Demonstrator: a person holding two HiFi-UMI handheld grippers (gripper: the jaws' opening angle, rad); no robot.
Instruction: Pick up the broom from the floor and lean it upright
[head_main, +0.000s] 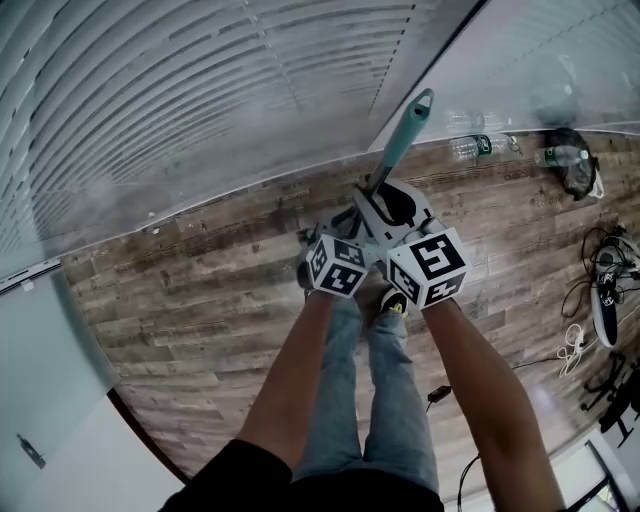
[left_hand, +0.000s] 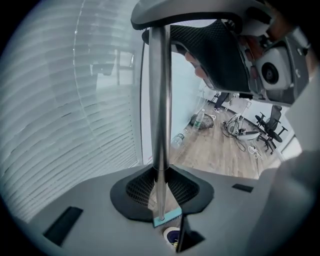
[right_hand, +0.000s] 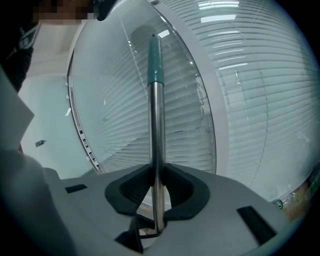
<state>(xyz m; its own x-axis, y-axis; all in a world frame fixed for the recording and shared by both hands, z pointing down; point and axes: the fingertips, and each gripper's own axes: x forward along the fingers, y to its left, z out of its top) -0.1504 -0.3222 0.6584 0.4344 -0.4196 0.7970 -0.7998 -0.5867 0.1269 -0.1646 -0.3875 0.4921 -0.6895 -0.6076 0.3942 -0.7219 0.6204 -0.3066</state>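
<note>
Plank floor (head_main: 200, 290) with bottles (head_main: 470, 148) by blinds (head_main: 150, 100); left gripper (left_hand: 161, 192) and right gripper (right_hand: 157, 197) jaws tight on broom (head_main: 405, 135) shaft.

broom handle (head_main: 405, 135) stands on floor (head_main: 200, 280) before blinds (head_main: 200, 90) | right gripper (right_hand: 157, 187) above left gripper (left_hand: 161, 187), both on handle | bottles (head_main: 468, 148) on floor along wall, right | cables (head_main: 590, 290) farther right

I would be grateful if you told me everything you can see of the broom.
The broom has a shiny silver metal pole topped by a teal grip. It stands nearly upright beside the slatted blinds, clamped in both tongs, the left tongs below the right tongs. A teal part shows at its foot.
</note>
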